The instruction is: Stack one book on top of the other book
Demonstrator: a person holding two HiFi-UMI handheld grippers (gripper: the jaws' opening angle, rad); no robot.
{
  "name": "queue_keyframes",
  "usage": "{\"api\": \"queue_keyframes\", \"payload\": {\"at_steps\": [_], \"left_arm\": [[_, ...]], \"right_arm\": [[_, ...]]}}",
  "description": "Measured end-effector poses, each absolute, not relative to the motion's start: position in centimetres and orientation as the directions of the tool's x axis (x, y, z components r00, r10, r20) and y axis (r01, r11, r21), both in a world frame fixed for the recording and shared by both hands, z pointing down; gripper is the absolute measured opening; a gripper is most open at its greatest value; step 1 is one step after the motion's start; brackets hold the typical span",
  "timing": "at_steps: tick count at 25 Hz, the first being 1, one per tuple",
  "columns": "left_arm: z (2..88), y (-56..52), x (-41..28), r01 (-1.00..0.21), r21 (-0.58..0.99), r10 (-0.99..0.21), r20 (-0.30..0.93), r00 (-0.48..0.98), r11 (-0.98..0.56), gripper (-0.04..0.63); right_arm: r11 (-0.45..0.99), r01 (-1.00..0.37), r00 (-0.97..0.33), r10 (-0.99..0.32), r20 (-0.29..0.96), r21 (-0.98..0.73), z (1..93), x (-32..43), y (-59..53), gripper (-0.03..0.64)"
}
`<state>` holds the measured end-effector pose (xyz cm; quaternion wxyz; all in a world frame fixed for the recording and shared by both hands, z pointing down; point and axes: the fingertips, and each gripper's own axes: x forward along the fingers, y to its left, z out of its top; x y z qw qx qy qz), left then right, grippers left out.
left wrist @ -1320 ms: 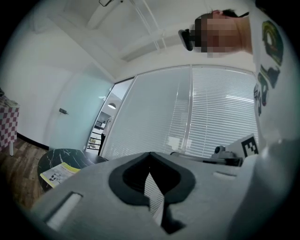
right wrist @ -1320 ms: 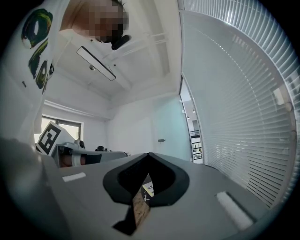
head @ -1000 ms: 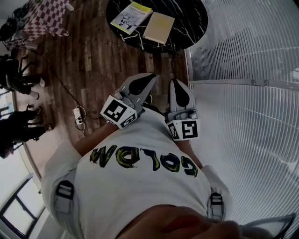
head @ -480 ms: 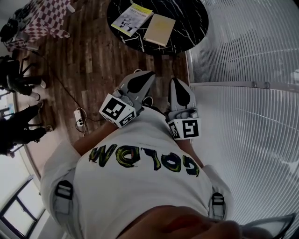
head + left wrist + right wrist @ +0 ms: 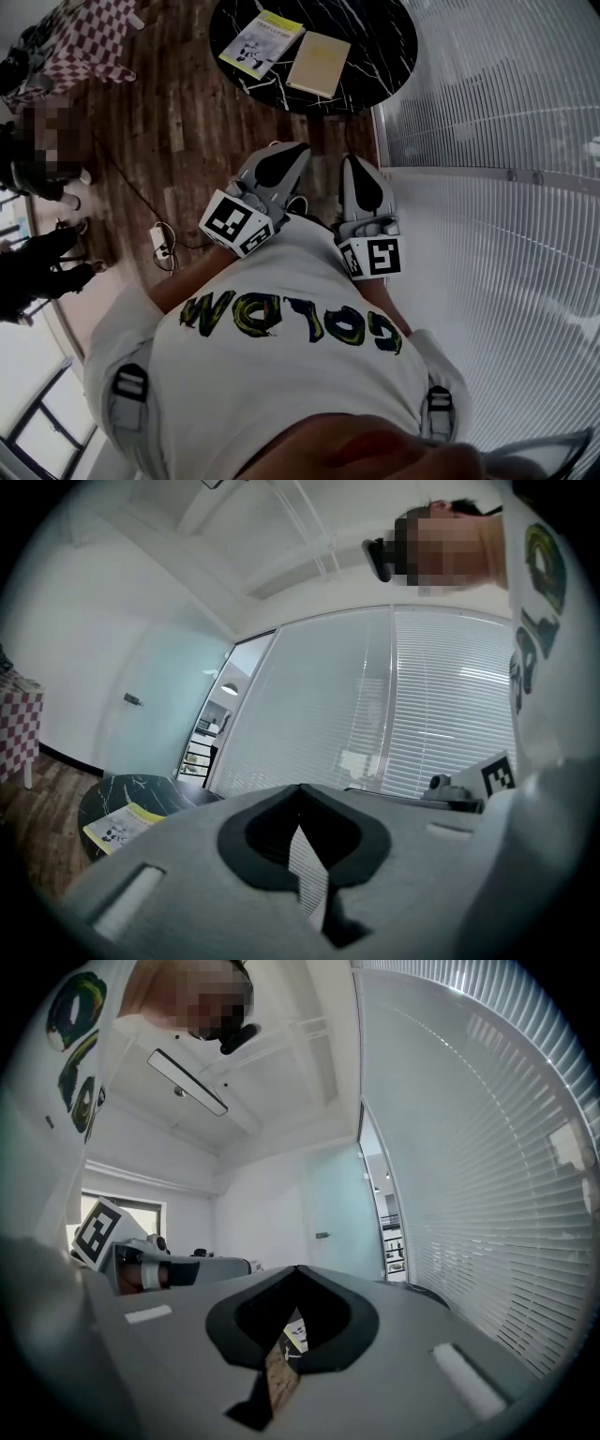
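Two books lie side by side on a round black marble table (image 5: 375, 47) at the top of the head view: a white-and-yellow illustrated book (image 5: 262, 42) on the left and a plain tan book (image 5: 319, 64) on the right. My left gripper (image 5: 281, 164) and right gripper (image 5: 361, 187) are held close to my body, well short of the table, both shut and holding nothing. In the left gripper view the illustrated book (image 5: 122, 825) shows on the table (image 5: 164, 794) at lower left, beyond the shut left gripper (image 5: 302, 810). The right gripper (image 5: 298, 1296) has its jaws together.
A wall of white blinds (image 5: 487, 187) runs along the right. A wooden floor (image 5: 178, 122) carries a power strip with a cable (image 5: 157, 239) at left. A checkered-cloth table (image 5: 89, 37) and seated people (image 5: 37, 159) are at far left.
Both grippers and my body have shifted slightly toward the round table; the books sit a little nearer in the head view. Jaws stay shut.
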<state>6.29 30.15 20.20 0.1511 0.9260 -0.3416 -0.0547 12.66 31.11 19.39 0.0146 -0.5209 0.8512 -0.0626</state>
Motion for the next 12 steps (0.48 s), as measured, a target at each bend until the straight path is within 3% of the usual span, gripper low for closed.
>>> {"api": "queue_keyframes", "payload": {"at_steps": [12], "left_arm": [[20.6, 27.4, 6.1, -0.6, 0.334, -0.635, 0.005, 0.772, -0.727, 0.002]], "right_arm": [[0.444, -0.889, -0.451, -0.891, 0.052, -0.112, 19.4, 12.0, 28.8, 0.001]]}}
